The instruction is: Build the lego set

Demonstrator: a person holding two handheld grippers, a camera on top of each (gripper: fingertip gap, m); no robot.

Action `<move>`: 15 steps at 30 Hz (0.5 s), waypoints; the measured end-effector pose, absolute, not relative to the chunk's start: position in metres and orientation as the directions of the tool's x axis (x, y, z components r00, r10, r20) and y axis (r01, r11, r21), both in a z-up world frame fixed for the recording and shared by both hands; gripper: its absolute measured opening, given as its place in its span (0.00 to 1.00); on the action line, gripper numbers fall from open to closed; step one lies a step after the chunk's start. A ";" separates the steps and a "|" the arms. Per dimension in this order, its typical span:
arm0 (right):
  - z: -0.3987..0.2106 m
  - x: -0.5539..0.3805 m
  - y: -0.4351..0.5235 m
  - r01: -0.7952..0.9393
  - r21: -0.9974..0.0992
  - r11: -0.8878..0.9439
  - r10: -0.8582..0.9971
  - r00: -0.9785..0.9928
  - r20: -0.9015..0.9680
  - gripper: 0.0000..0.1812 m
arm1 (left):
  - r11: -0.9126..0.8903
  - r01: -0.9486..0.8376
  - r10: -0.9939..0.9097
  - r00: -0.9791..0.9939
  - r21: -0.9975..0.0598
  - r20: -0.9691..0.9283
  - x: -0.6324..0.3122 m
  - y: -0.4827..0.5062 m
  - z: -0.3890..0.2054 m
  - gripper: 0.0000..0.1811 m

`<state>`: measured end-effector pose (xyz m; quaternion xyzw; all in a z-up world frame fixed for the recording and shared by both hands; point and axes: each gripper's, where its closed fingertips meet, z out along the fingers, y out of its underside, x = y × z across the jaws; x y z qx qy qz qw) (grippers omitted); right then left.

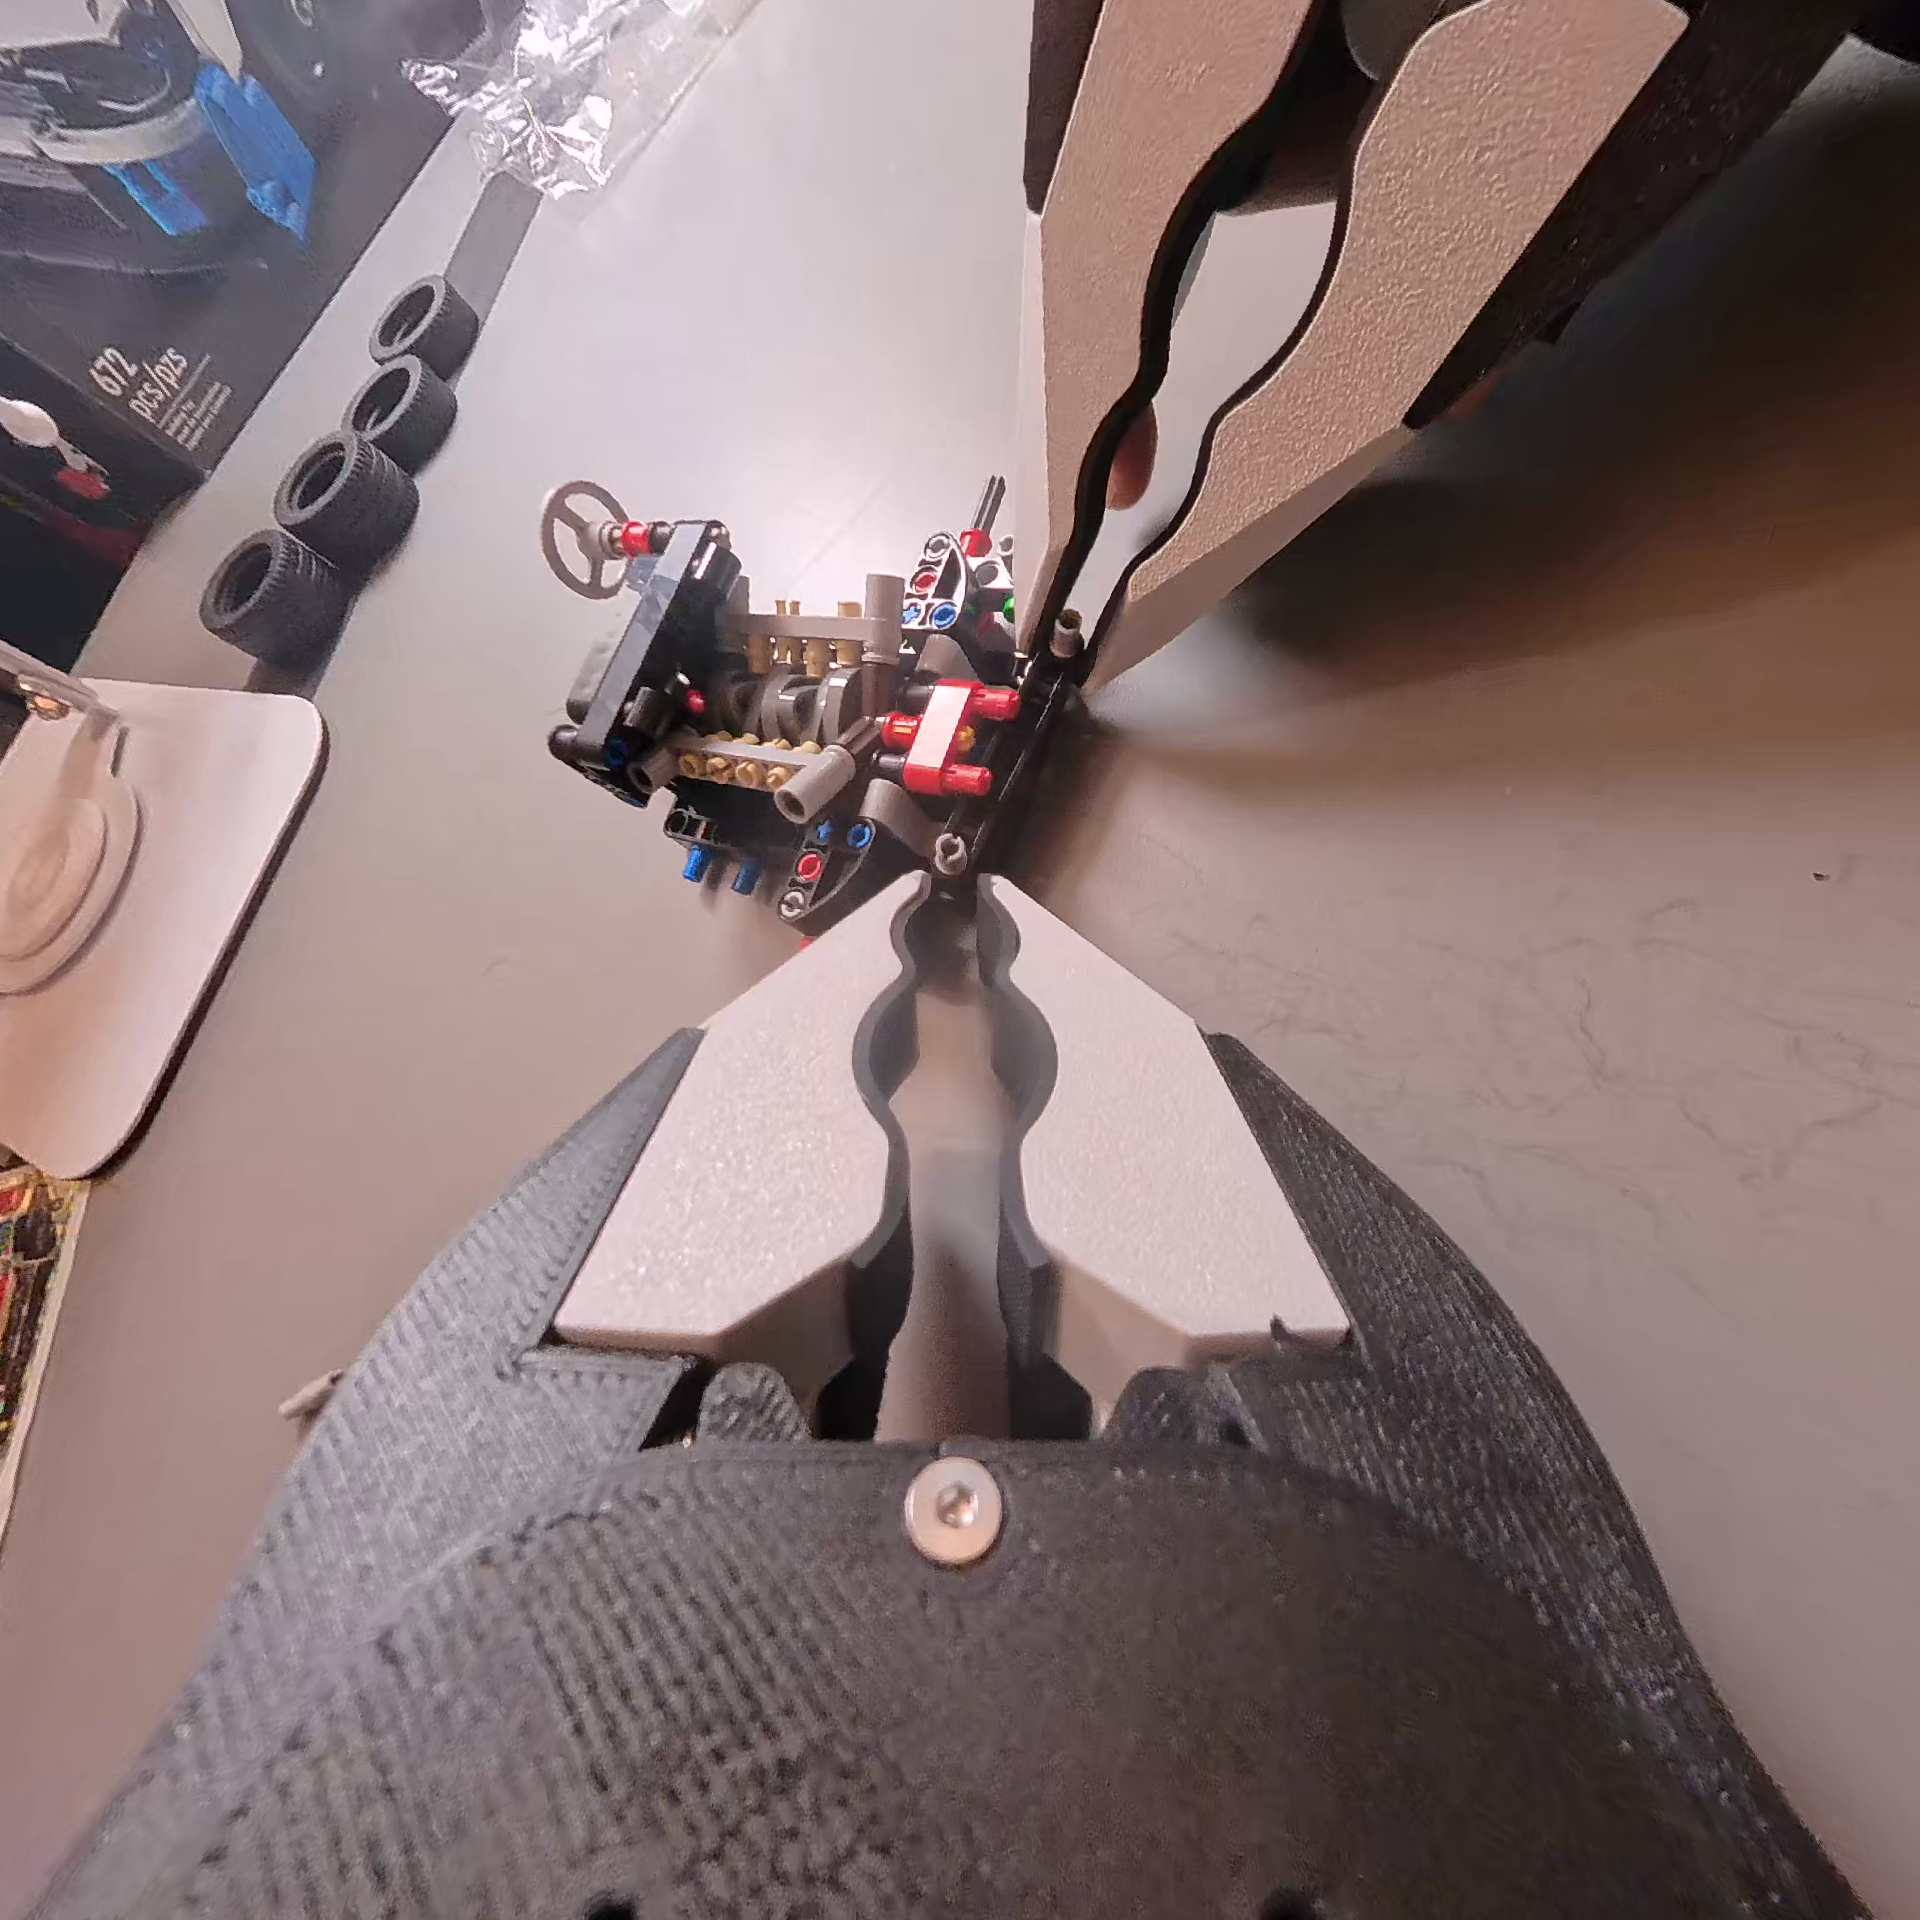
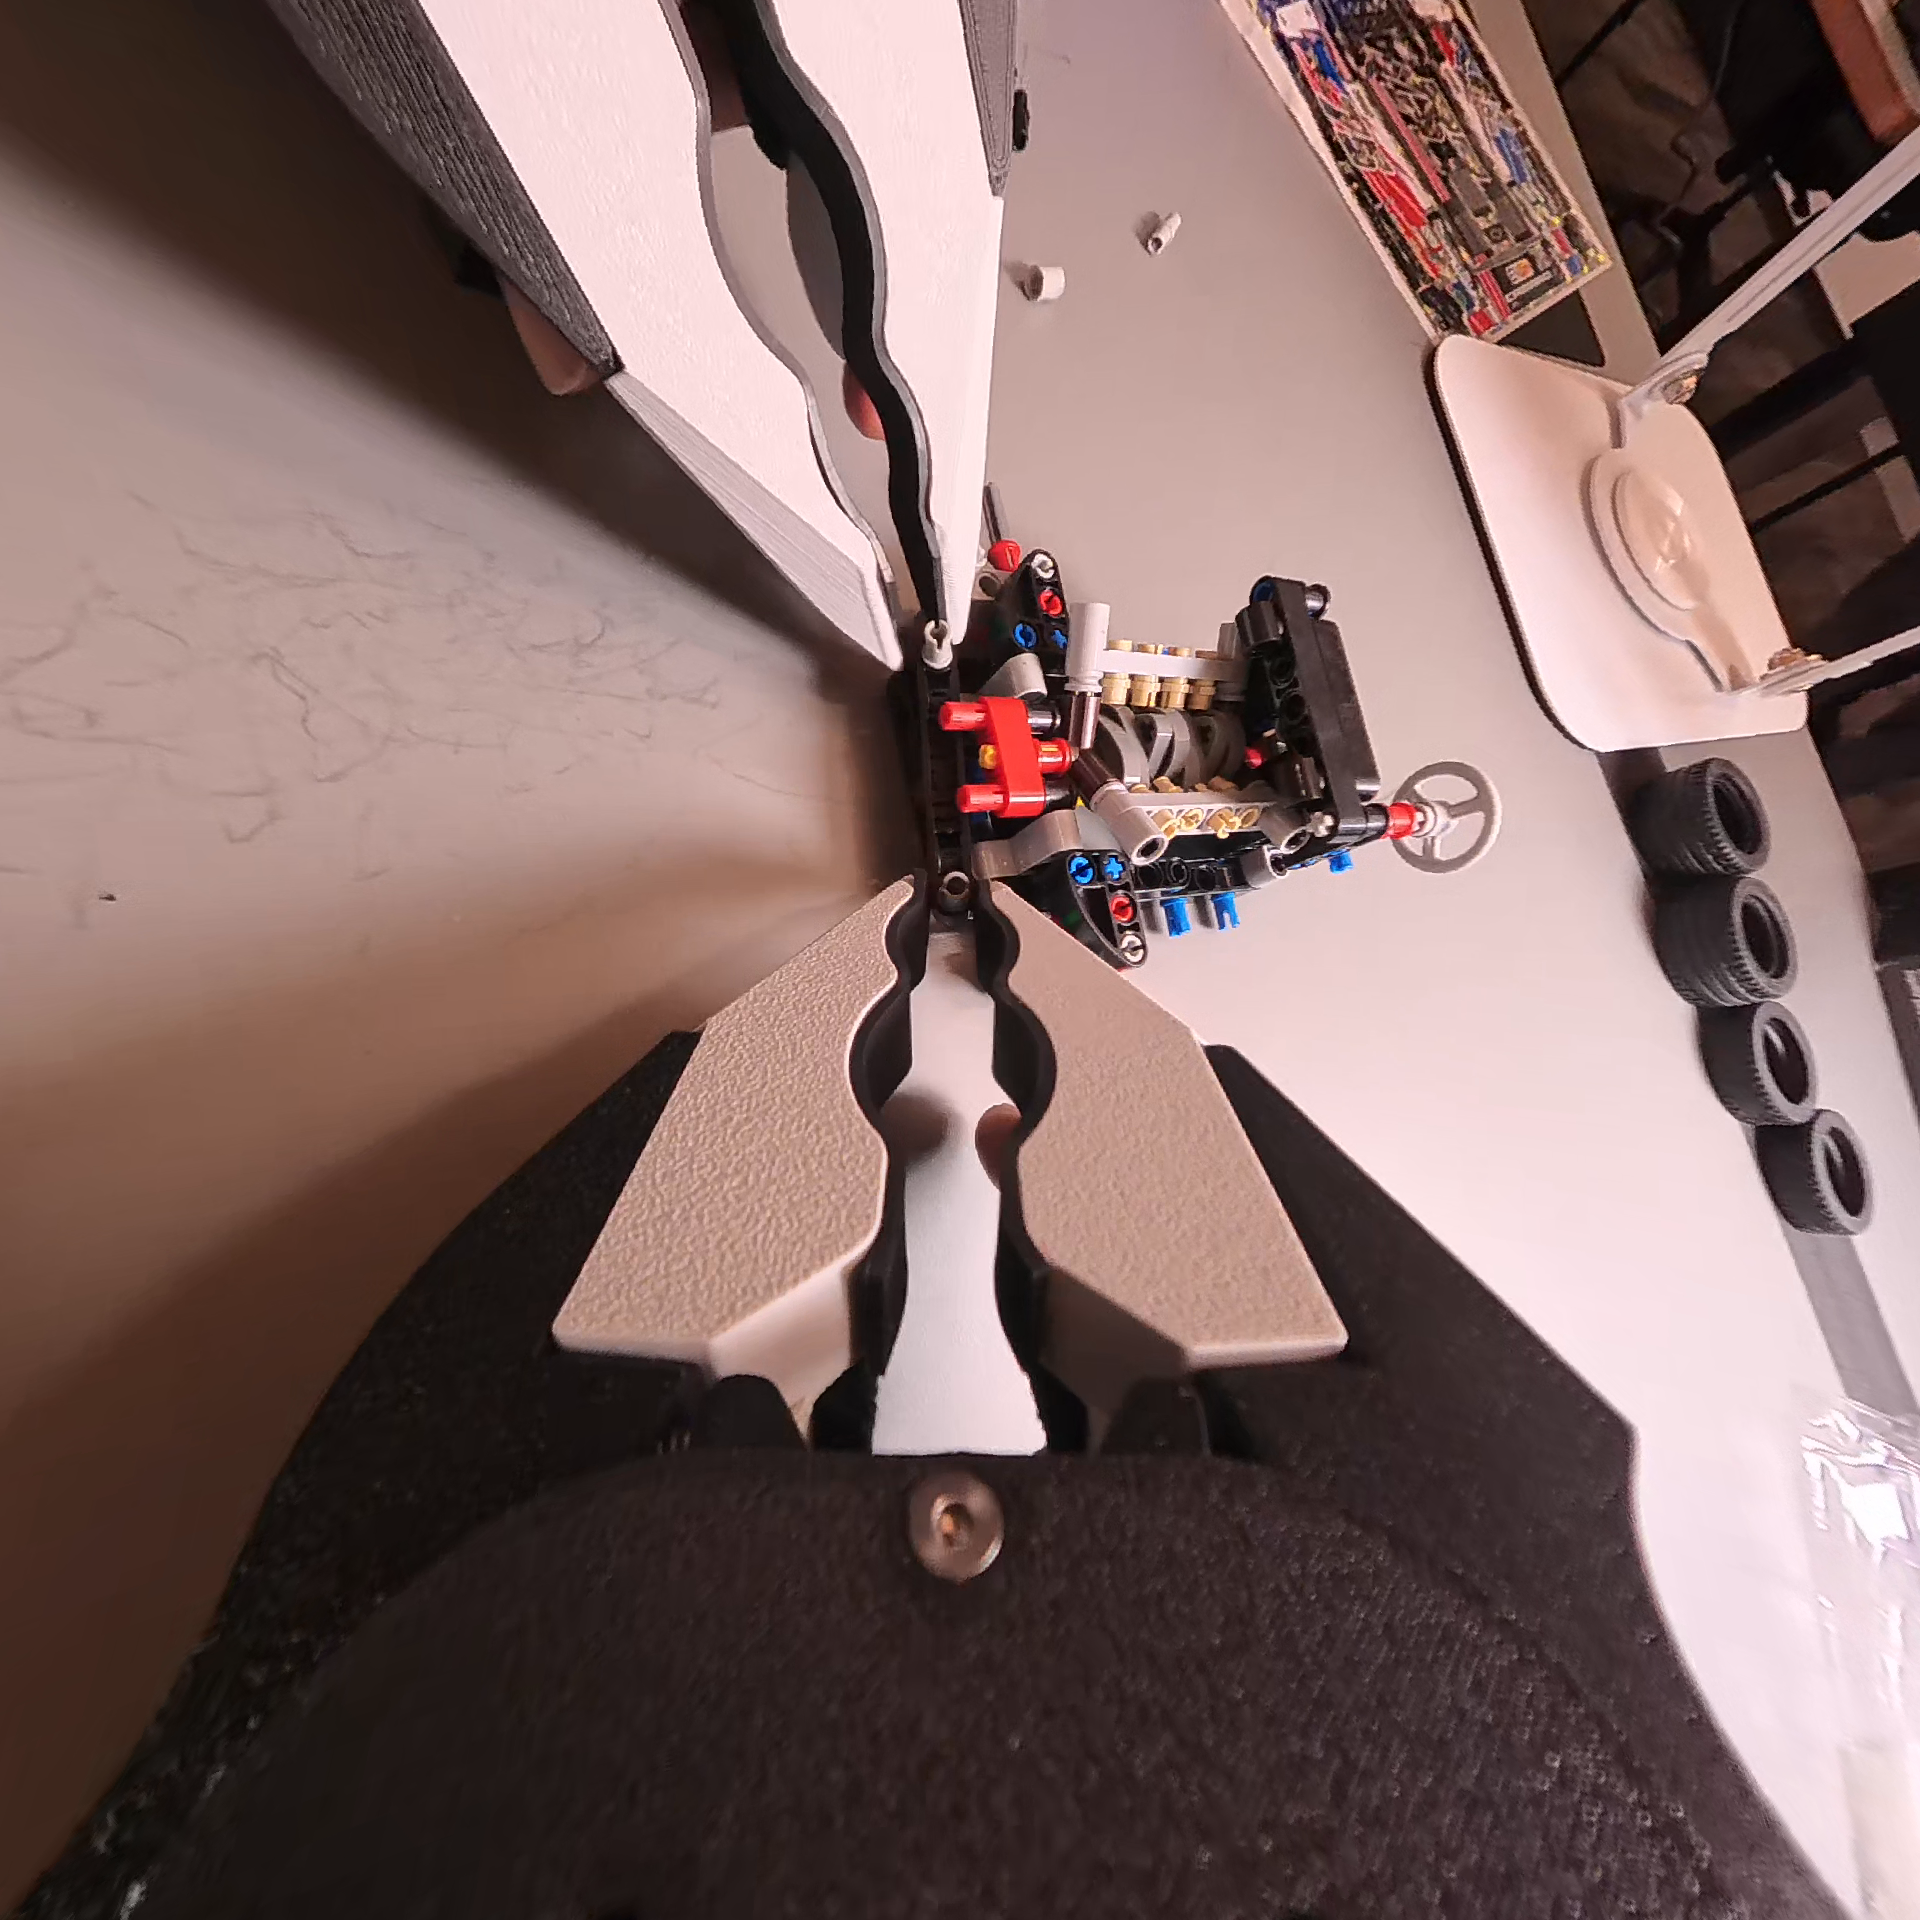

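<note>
Item: partly built lego assembly [image 1: 810, 717], a black-framed block of grey beams, tan pins, red and blue connectors, with a grey steering wheel [image 1: 584, 540] on a red-tipped axle at its far end. Location: standing on the pale grey surface [image 1: 727, 312], between the two tongs.

Left tongs [image 1: 951, 883]: grey-faced fingers on a black printed body, nearly pressed together, pinching the near end of the black upright beam [image 1: 1023, 764] that forms the assembly's end wall; a small grey pin [image 1: 948, 852] sits just at the tips.

Right tongs [image 2: 948, 896]: same make, likewise narrowed and pinching the opposite end of that beam; in the left wrist view they come in from above [image 1: 1070, 634]. A fingertip shows through the gap behind each pair.

Red block with three red pins [image 2: 1003, 753]: fixed on the beam's inner face, between the two grip points.

Other stock on the surface:
- four black rubber tyres [image 1: 343, 488], in a row, well apart from the assembly;
- two loose small grey pieces [image 2: 1101, 255];
- white rounded board with a stand [image 2: 1621, 540];
- printed lego box [image 1: 125, 208] and crumpled clear plastic bag [image 1: 561, 83];
- colourful printed sheet [image 2: 1444, 156] at the surface's edge.
</note>
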<state>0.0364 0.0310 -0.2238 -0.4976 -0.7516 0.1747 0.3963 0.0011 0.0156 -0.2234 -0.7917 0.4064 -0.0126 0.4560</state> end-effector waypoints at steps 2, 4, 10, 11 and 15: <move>-0.223 0.036 0.032 0.614 -0.647 0.451 0.880 -0.186 0.438 0.04 | -0.273 -0.620 -0.652 0.682 -0.736 -0.333 0.001 0.015 -0.224 0.03; -0.223 0.035 0.034 0.619 -0.637 0.459 0.873 -0.180 0.453 0.05 | -0.278 -0.612 -0.645 0.690 -0.741 -0.329 0.001 0.017 -0.223 0.03; -0.218 0.033 0.037 0.611 -0.635 0.472 0.859 -0.155 0.489 0.06 | -0.287 -0.597 -0.622 0.711 -0.749 -0.328 -0.001 0.019 -0.220 0.04; -0.217 0.033 0.038 0.609 -0.635 0.475 0.855 -0.148 0.497 0.06 | -0.287 -0.595 -0.616 0.715 -0.751 -0.331 -0.002 0.020 -0.219 0.04; -0.215 0.031 0.040 0.602 -0.629 0.492 0.838 -0.131 0.530 0.06 | -0.289 -0.591 -0.587 0.731 -0.753 -0.348 -0.004 0.024 -0.217 0.05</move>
